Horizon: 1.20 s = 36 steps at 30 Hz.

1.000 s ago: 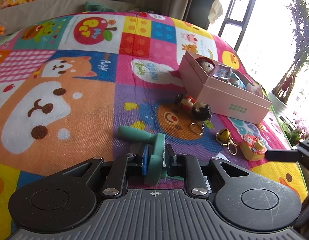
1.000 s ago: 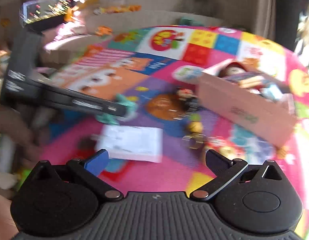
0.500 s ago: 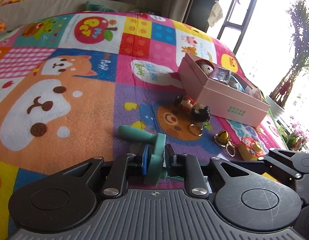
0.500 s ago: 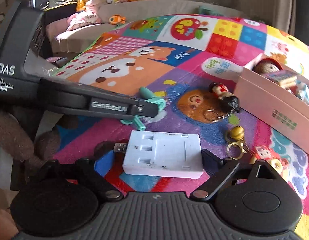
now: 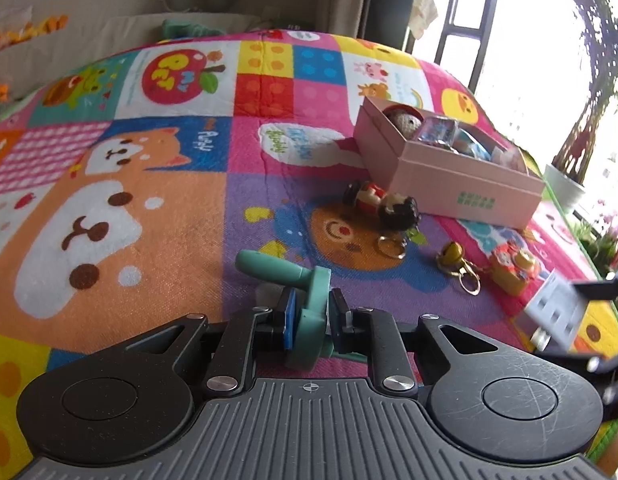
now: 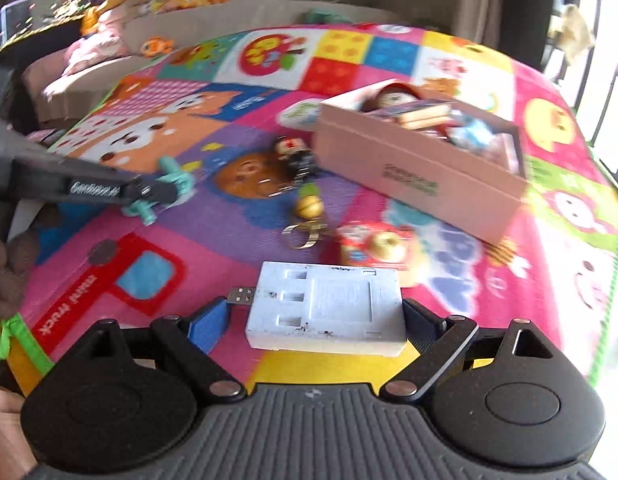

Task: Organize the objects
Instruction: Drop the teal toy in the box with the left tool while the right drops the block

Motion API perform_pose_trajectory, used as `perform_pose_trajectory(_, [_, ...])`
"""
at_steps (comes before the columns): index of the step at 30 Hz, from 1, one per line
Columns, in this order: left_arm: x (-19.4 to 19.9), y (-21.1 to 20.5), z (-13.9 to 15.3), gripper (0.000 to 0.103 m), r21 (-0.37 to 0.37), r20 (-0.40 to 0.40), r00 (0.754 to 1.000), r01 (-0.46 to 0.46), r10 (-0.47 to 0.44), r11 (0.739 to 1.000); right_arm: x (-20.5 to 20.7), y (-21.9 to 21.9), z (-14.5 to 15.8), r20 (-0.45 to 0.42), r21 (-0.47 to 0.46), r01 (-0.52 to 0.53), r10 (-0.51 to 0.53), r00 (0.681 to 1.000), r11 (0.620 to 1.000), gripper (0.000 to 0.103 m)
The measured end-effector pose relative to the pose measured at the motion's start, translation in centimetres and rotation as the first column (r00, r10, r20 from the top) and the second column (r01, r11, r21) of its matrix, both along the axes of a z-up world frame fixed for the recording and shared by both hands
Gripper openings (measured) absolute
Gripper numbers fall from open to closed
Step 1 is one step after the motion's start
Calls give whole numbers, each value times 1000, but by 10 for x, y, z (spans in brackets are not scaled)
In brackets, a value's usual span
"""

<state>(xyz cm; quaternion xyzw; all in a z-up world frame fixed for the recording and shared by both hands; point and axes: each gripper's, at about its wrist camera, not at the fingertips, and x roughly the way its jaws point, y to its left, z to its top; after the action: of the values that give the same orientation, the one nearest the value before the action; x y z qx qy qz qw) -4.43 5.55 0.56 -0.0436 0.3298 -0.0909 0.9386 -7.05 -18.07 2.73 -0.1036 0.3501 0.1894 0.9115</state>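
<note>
On the mat, left claw [image 5: 309, 312] clamped on teal toy [image 5: 305, 292], right claw [image 6: 317, 320] wide around white hub [image 6: 325, 308], right pad touching, keychains [image 6: 309, 208] beyond, pink box [image 6: 421, 176] farther, bare mat [image 5: 109, 208] at left.

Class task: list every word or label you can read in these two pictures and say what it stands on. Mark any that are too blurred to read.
"mini truck": play mat, beside its red truck picture.
"Puppy": mat, blue square by the dog.
"PET": mat, on the red apple.
"GenRobot": side of the left gripper, partly blurred.
Green print on the pink box: unreadable.
</note>
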Motion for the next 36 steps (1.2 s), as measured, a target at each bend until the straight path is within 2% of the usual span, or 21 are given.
perform_pose_trajectory(3, [-6,-8,3,15,-18,-13,998,62,-62,998,0,-15,6,25,20,39,-39,999,999,91])
perform_pose_trajectory(6, [-9,-22,10,14,4,-7,992,130,-130,992,-2,-29,16,72,41,71,-73,995,997,91])
perform_pose_trajectory(12, [10,-41,45,14,-7,53,979,196,-196,980,-2,-62,36,153,126,146,-165,974,981,91])
perform_pose_trajectory(18, [48,-70,96,14,-2,146,955,259,-256,966,1,-94,38,172,204,206,-242,955,957,91])
perform_pose_trajectory(21, [79,-96,122,14,10,232,938,261,-256,965,5,-102,35,161,227,230,-269,949,946,91])
perform_pose_trajectory(24, [115,-123,135,16,-40,353,895,305,-272,952,10,-106,35,140,247,250,-290,947,936,91])
perform_pose_trajectory(25, [127,-130,133,19,-43,356,894,308,-273,951,10,-106,36,145,245,249,-290,946,937,91])
perform_pose_trajectory(28, [149,-132,116,18,-80,256,950,202,-176,976,1,-107,43,179,226,251,-293,939,941,91])
perform_pose_trajectory(33, [123,-86,86,18,-158,231,968,141,-103,977,2,-114,45,161,221,269,-307,938,937,91])
perform_pose_trajectory(36, [97,-52,67,18,-213,176,981,120,-83,970,16,-112,52,133,222,273,-306,943,936,91])
